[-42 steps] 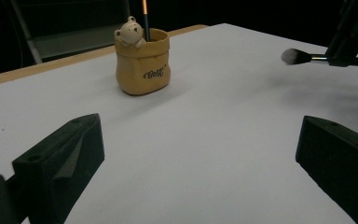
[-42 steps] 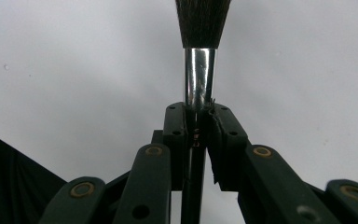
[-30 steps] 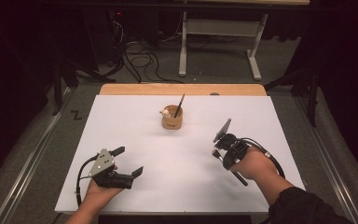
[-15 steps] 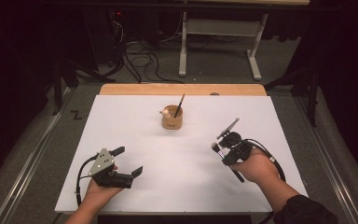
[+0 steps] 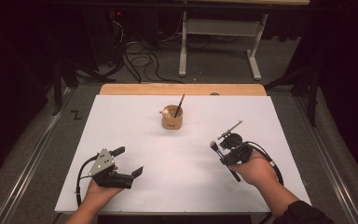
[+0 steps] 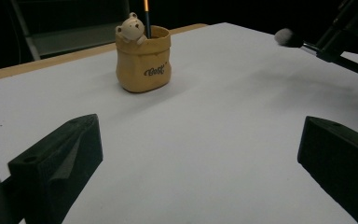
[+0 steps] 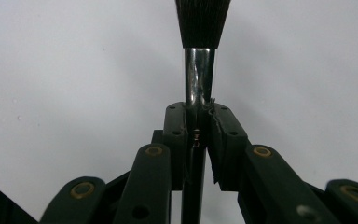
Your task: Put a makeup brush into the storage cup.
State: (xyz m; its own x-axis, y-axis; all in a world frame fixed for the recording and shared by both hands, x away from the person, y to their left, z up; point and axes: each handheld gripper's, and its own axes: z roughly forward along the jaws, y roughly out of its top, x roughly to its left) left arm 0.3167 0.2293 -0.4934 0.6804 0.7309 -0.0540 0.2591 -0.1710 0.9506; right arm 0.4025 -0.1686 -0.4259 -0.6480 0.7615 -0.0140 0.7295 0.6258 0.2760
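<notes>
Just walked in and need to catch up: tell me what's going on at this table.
A person holds a gripper in each hand over a white table. The right gripper is shut on a makeup brush, its bristles pointing away from the hand, above the table. The left gripper sits open near the front edge, holding nothing. Farther back stands a tan bear-shaped cup with another brush standing in it. The held brush is not yet in the cup.
</notes>
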